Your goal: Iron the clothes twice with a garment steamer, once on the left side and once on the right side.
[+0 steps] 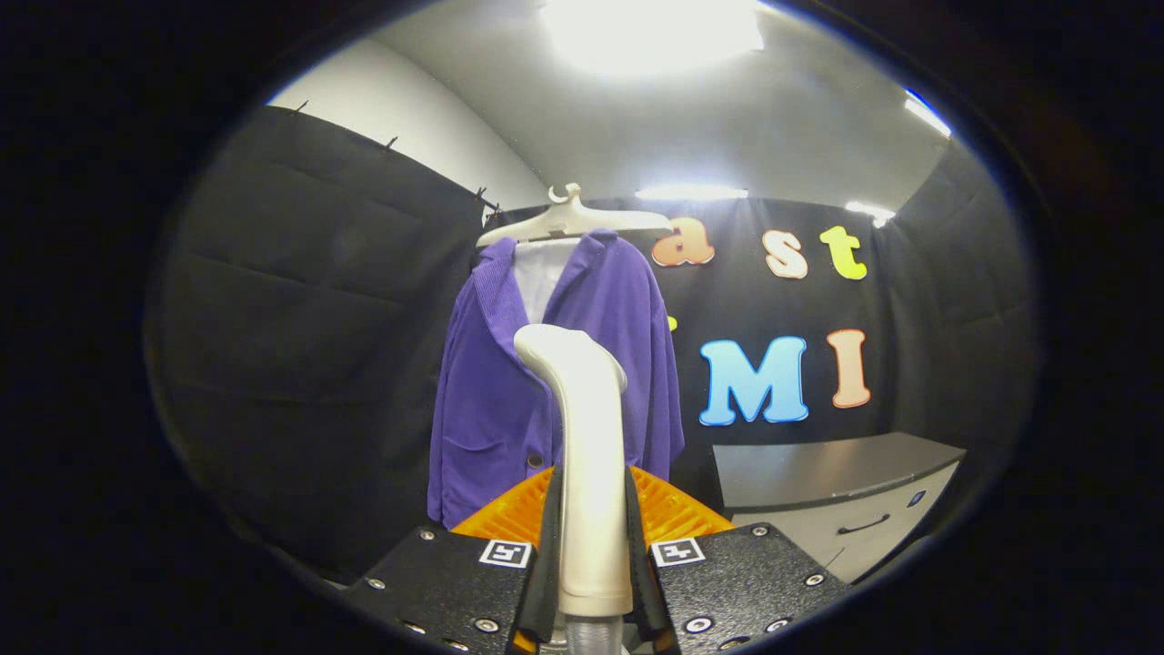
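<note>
Both fingers of the gripper clamped the garment steamer handle between them, head up, purple jacket hanging beyond them; first pass seemingly pending, next move needing approach to one side.

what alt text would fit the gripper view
The gripper is shut on a white garment steamer held upright, its head before a purple jacket on a white hanger; a grey cabinet stands alongside.
</note>
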`<state>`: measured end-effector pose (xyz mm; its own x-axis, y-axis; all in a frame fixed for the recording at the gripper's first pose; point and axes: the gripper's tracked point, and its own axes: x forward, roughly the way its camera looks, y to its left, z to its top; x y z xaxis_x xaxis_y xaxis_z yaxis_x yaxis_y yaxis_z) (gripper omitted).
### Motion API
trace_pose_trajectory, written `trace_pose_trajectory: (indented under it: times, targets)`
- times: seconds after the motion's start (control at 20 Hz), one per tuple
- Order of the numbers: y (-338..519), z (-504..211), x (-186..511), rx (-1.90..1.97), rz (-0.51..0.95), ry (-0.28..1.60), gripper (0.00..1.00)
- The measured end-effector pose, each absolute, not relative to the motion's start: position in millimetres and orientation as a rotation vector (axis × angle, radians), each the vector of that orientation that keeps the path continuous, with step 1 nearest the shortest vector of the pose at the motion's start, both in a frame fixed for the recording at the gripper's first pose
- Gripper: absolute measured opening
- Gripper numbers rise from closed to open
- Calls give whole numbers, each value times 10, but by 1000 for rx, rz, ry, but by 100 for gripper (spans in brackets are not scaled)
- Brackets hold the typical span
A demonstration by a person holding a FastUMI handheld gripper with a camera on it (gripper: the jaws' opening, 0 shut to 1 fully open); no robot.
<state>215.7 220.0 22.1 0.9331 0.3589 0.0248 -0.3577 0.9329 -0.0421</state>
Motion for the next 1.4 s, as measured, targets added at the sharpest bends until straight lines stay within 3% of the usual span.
trace_pose_trajectory:
  times: [0.7, 1.0, 1.4]
  targets:
    - [3203, 1362, 2736, -34, 406, -221, 33]
    - [3596, 1191, 2971, -116, 417, -204, 33]
    - [3604, 295, 2975, -122, 425, -17, 33]
